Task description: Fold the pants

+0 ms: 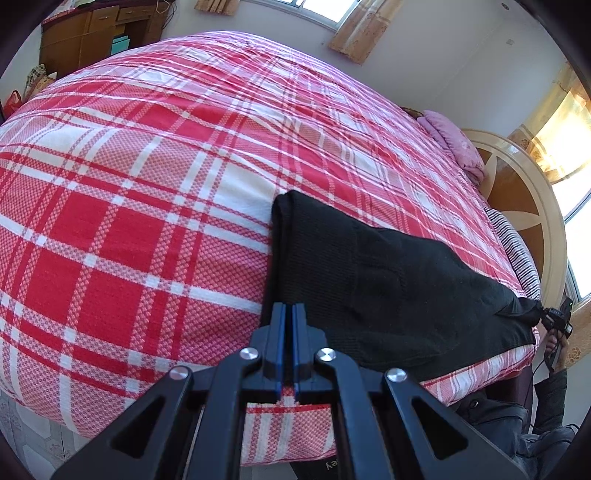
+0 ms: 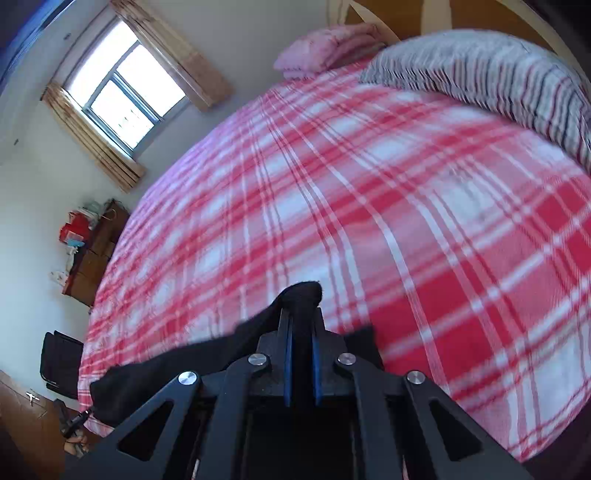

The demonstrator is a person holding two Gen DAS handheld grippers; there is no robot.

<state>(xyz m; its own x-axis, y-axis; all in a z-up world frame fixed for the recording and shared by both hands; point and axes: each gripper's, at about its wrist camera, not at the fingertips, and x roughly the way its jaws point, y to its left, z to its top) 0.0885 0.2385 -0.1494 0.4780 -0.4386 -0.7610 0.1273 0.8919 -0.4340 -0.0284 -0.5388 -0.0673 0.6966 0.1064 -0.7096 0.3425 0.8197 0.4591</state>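
Pants (image 1: 388, 288), black, lie near the edge of the plaid bed (image 1: 129, 206), doubled over at least 1 time. Looks mid-fold. The right hand-held gripper (image 2: 301, 325) is clamped on a bunched end, lifted off the bed. The left hand-held gripper (image 1: 288, 314) is nearly closed at the fabric's edge, pinching nothing obvious. Next probably: carry that end across and line up the edges.

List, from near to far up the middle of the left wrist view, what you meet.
Left gripper → black pants → plaid bedspread → far wall → window.
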